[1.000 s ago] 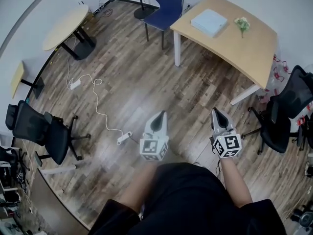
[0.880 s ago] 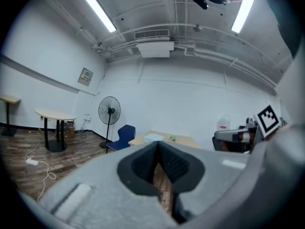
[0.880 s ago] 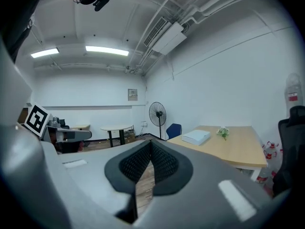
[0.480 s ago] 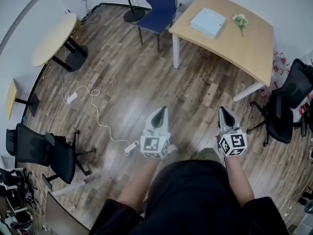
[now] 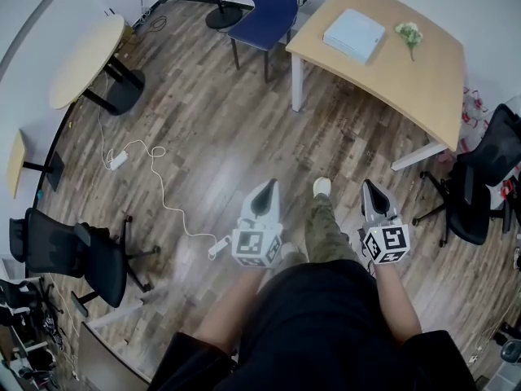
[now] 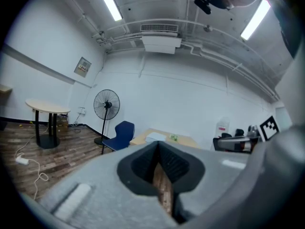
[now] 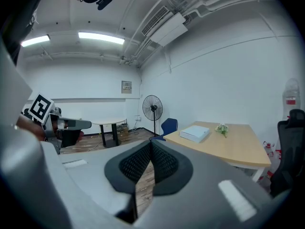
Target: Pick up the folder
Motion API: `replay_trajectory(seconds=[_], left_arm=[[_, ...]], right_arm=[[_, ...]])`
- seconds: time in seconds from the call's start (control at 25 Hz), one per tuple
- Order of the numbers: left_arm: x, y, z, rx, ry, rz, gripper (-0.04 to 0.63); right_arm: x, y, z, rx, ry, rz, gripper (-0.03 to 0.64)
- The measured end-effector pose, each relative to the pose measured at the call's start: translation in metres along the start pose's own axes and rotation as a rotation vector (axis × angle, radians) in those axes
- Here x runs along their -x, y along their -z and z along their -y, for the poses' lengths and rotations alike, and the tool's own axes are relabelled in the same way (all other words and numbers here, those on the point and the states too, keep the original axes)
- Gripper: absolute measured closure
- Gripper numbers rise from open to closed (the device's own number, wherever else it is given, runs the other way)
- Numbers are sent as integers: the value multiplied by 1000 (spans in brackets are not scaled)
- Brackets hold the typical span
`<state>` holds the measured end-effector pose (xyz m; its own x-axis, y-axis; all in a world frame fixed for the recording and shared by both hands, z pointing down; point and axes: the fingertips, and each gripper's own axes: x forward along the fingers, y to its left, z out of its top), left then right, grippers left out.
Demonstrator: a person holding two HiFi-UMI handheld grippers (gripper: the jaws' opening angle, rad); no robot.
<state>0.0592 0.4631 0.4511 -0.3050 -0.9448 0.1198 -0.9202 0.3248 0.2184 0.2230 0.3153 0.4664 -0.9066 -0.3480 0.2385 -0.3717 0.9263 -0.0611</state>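
The jaws of the 2 grippers are pressed together with nothing between them: left gripper (image 5: 266,187) and right gripper (image 5: 368,187) hang over the wood floor (image 5: 203,129). The folder (image 5: 353,35) lies at the table's (image 5: 407,84) left end, by its far edge, well apart from both

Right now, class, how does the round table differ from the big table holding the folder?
The round table is smaller, on a dark base; the big table stands on white legs. The big table carries the folder and flowers; the round table's top shows nothing. Both have pale wood tops.
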Motion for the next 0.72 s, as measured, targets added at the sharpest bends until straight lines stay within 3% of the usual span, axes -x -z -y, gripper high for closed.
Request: replay_trajectory(seconds=[0.32,0.52,0.72], left_arm=[[-100,11,-22,-16,-17,-84,592],[-194,6,-30,-39,-20,-108,592],[-292,-17,-36,-38,-32,-105,592]], right_arm=[[-84,12,59,-22,-33,-57,618],[-154,-10,129,-31,-17,-63,618],[-223,-33,179,-11,-69,-71,618]])
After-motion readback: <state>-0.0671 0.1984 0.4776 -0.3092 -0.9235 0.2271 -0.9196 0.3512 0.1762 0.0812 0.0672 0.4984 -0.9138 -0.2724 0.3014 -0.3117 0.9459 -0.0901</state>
